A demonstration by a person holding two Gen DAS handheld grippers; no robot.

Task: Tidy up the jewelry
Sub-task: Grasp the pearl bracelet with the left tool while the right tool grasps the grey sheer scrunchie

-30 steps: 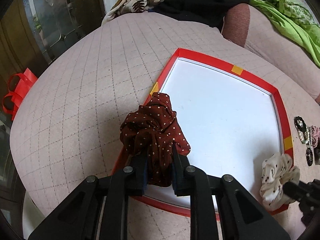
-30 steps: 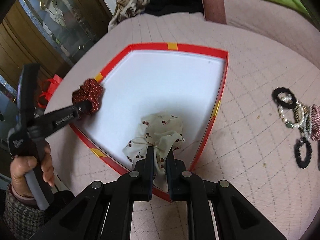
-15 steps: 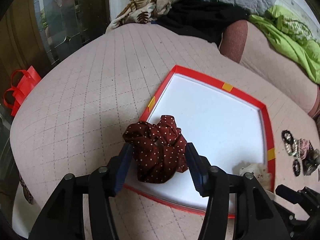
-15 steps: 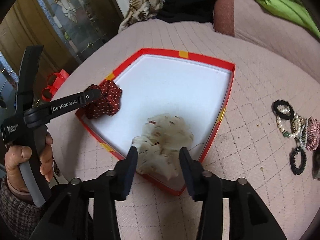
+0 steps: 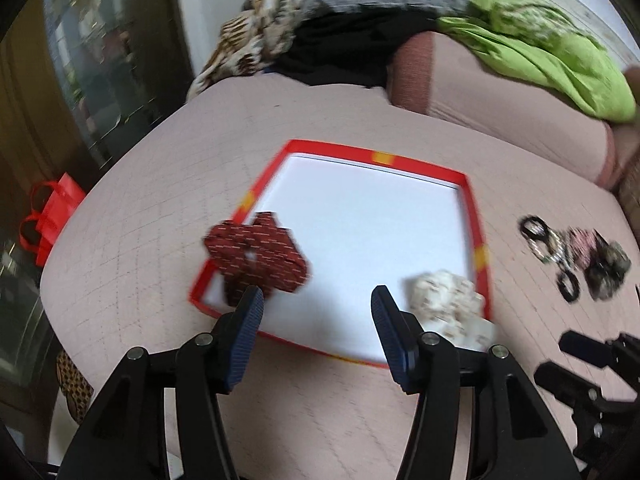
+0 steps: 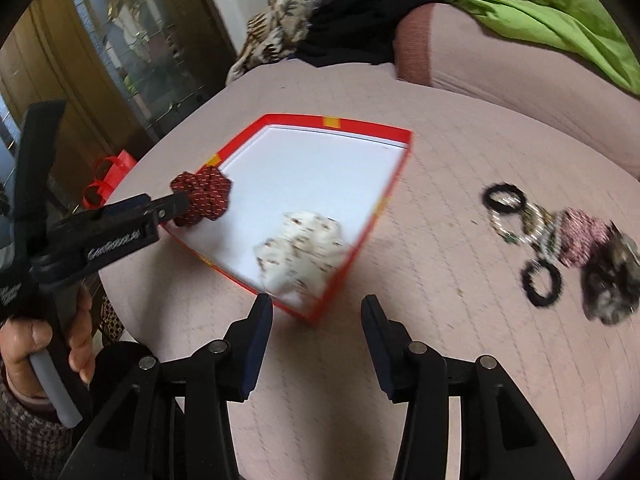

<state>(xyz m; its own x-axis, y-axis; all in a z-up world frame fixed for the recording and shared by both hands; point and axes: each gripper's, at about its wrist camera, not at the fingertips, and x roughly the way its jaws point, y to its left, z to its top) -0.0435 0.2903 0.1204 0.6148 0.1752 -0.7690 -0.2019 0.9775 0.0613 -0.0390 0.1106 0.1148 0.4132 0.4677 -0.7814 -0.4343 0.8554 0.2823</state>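
Both sets of jaws just opened, nothing between them. Dark red scrunchie (image 5: 256, 258) draped over red tray (image 5: 478, 216) left rim, cream scrunchie (image 6: 302, 246) inside near right corner. Could slip off onto the bed if nudged.

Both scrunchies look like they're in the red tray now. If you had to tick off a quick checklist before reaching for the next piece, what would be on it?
1. Dark red scrunchie in the red tray: not ok, it lies across the tray's left rim, partly outside.
2. Cream scrunchie in the tray: ok, in the near corner.
3. Left gripper empty: ok, its jaws have just opened and nothing is between them.
4. Right gripper empty: ok, likewise just opened and clear.
5. Pieces left to sort: ok, the pile of bracelets and hair ties lies on the bedspread right of the tray.
6. Pile untangled: cannot tell, too blurred.
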